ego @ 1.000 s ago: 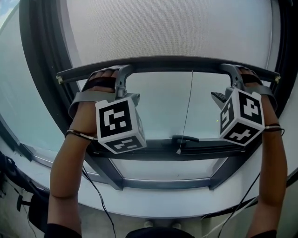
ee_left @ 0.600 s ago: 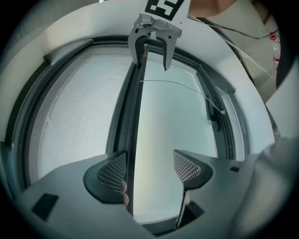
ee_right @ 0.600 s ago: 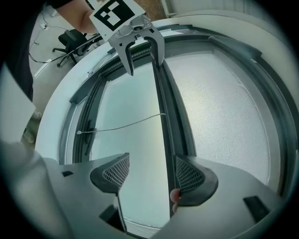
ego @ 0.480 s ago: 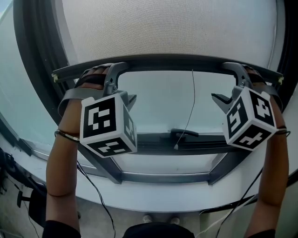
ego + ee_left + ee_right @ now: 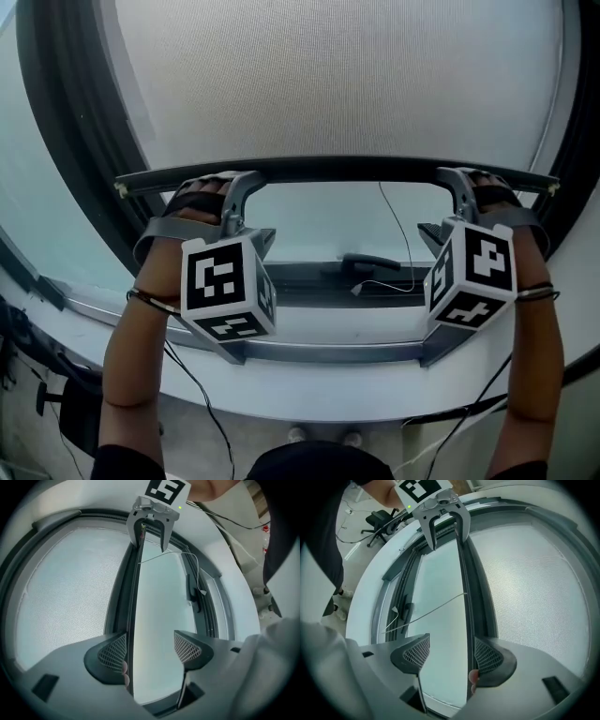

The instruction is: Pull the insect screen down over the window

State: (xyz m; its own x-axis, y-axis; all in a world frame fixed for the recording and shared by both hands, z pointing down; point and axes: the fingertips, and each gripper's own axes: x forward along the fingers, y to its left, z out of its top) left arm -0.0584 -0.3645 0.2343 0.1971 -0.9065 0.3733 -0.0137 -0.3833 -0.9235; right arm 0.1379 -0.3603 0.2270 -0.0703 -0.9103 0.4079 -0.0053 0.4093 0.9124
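The grey mesh insect screen [image 5: 337, 84] covers the upper window, and its dark bottom bar [image 5: 337, 171] runs across the middle of the head view. My left gripper [image 5: 251, 214] is open and hooked over the bar's left end. My right gripper [image 5: 441, 208] is open and hooked over its right end. In the left gripper view the bar [image 5: 136, 583] lies against the left pad of my left gripper [image 5: 150, 648]. In the right gripper view the bar [image 5: 463, 573] lies against the right pad of my right gripper [image 5: 452, 656]. A thin pull cord [image 5: 398, 234] hangs from the bar.
Below the bar are bare glass, a dark window handle [image 5: 370, 261] and the lower frame rail [image 5: 328, 352], then a white sill [image 5: 328, 384]. Thin cables hang below my arms. An office chair [image 5: 379, 520] stands on the floor behind.
Both grippers and the bar have come down toward the lower frame, so more mesh shows above. The cord's end now lies slack by the window handle.
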